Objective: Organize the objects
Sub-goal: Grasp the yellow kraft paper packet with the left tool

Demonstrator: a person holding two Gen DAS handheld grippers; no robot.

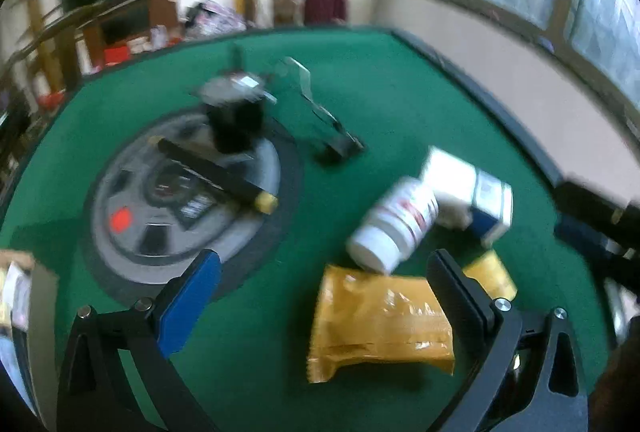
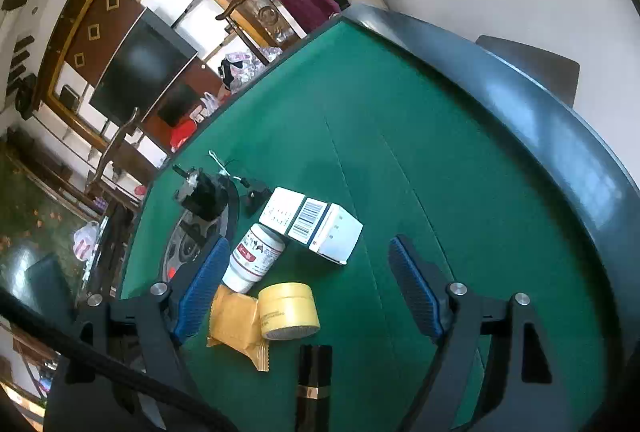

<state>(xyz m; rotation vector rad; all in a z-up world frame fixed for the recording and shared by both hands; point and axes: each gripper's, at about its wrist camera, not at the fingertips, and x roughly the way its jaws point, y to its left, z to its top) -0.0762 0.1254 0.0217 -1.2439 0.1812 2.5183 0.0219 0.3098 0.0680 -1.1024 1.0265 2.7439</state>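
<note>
I have the green table (image 2: 400,135) under both cameras, and I read this as the approach step of the sorting: nothing is lifted yet and both tools are empty. Largest on the felt is the round grey mat (image 1: 132,232) at the left, carrying a black block-shaped device (image 1: 236,123) and a dark rod with a yellow tip (image 1: 224,177). The task's 5 loose items cluster to its right: the white and blue box (image 2: 316,224), the white bottle (image 2: 254,258) lying on its side with its base against the box, the yellow pouch (image 1: 380,320) flat on the felt, the yellow jar (image 2: 289,310) just beside the pouch, and a black tube with a gold band (image 2: 314,384) near the bottom edge of the right view. My left gripper (image 1: 320,296) hangs with its jaws spread over the pouch, not touching it; my right gripper (image 2: 312,288) is also spread wide, with the jar between its jaws but not pressed. My next move, I judge, needs 1 clean target, lowering and closing without knocking the bottle.
</note>
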